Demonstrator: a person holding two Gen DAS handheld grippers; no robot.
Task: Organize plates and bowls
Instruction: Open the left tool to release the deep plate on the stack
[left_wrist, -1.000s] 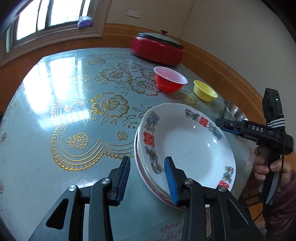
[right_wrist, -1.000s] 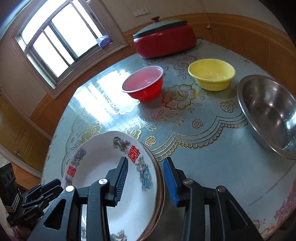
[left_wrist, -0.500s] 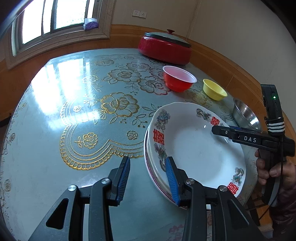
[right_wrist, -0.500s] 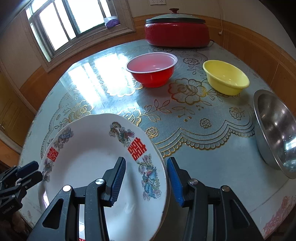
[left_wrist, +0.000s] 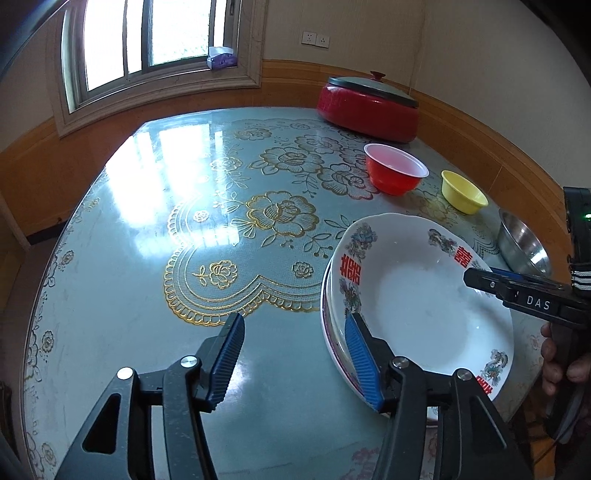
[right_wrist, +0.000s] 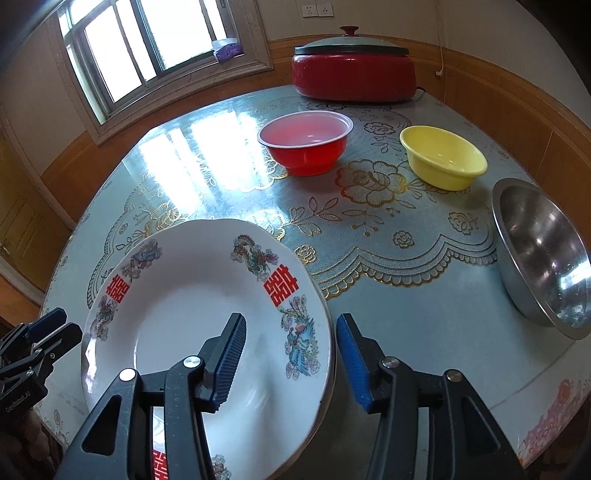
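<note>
Two white glazed plates (left_wrist: 417, 295) lie stacked at the near edge of the round tabletop (left_wrist: 147, 258), the upper one shallow and scallop-rimmed, printed with red double-happiness characters and small floral and bird motifs; a thin red-edged rim of the lower plate peeks out beneath it. The tabletop wears a glossy pale blue cover with raised gold flower outlines that mirror the window light. Beyond the stack stand a translucent red plastic bowl (right_wrist: 306, 142), a smaller yellow plastic bowl (right_wrist: 443, 157) and a dented shiny steel bowl (right_wrist: 543, 254), with a lidded red cooker (right_wrist: 352, 70) at the far edge. The left gripper (left_wrist: 295, 363) has just been opening: its ribbed blue pads straddle the stack's left rim, released. The right gripper (right_wrist: 290, 363) has likewise been opening, its pads either side of the right rim, not pressing on it.
</note>
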